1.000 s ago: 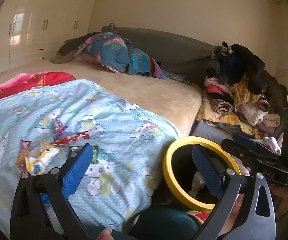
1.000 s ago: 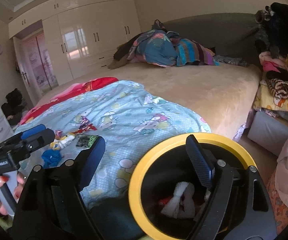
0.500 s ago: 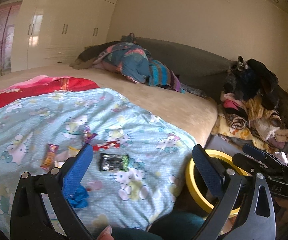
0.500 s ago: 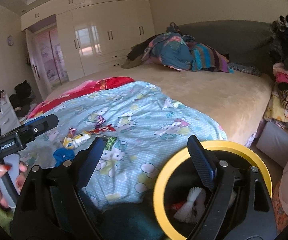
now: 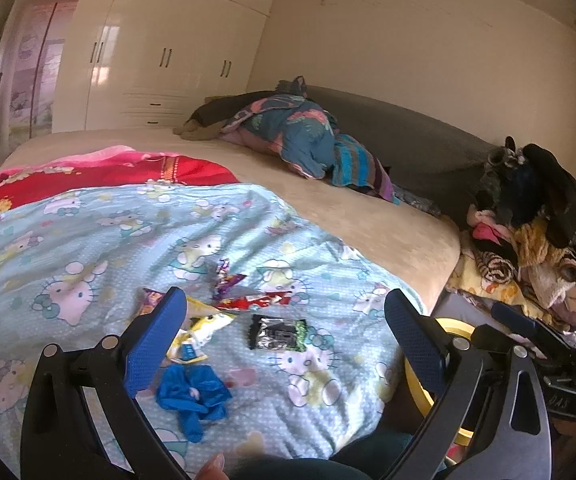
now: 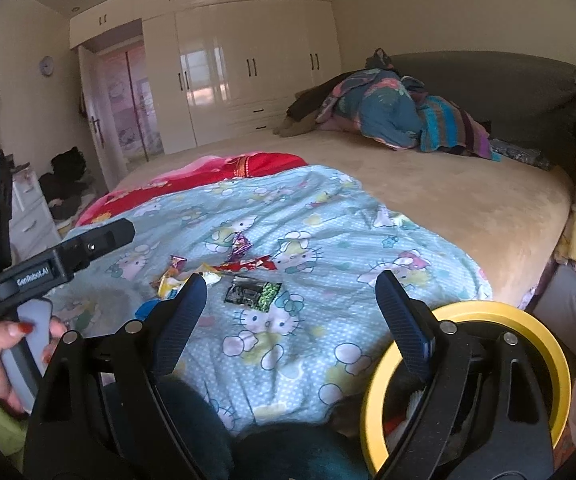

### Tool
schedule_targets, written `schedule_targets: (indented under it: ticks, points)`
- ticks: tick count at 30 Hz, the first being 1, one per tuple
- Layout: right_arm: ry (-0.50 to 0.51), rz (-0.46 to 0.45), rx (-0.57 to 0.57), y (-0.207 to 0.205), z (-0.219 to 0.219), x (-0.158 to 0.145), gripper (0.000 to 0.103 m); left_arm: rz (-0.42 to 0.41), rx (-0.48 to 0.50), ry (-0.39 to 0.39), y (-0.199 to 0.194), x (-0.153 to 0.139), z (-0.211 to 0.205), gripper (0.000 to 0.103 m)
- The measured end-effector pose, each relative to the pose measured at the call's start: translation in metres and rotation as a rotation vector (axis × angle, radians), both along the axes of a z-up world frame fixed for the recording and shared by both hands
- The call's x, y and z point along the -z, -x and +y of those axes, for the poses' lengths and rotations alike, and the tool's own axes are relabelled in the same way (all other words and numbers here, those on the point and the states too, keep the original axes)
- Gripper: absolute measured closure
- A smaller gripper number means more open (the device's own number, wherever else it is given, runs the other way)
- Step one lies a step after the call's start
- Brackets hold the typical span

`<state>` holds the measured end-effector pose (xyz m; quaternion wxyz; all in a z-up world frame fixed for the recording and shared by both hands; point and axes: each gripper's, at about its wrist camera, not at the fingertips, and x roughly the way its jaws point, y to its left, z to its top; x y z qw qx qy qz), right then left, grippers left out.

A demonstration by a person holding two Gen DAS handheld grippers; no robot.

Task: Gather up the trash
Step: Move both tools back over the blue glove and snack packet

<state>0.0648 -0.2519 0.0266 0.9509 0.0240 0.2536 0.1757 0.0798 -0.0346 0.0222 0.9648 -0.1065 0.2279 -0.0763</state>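
While both jaws gape empty, left hand-held gripper [image 5: 283, 312], black wrapper [image 5: 277, 333] just ahead, between fingers

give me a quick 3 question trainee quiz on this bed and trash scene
1. True or false: the left gripper is holding a wrapper.
2. Which piece of trash lies nearest the bed's front edge? A) blue glove B) red wrapper C) black and green wrapper
3. Fill in: the yellow-rimmed bin stands beside the bed, on the ____ gripper's side.

Key
1. False: its jaws are open with nothing between them, as are those of the right gripper.
2. A
3. right
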Motion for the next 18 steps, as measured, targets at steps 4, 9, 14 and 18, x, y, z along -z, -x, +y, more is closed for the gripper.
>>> schedule_targets:
  ticks: [4, 9, 14, 18]
  points:
    - [0.003, 0.007, -0.017, -0.004, 0.009, 0.001, 0.025, 0.003, -0.027, 0.005, 0.000, 0.001, 0.012, 0.007]
    - [0.014, 0.009, -0.040, -0.008, 0.020, 0.003, 0.025, 0.010, -0.055, 0.011, 0.000, 0.003, 0.024, 0.007]
    - [0.022, 0.017, -0.063, -0.014, 0.032, 0.005, 0.025, 0.019, -0.074, 0.013, -0.001, 0.005, 0.035, 0.007]
    - [0.033, 0.028, -0.083, -0.021, 0.045, 0.011, 0.025, 0.045, -0.100, 0.009, -0.002, 0.012, 0.048, 0.007]
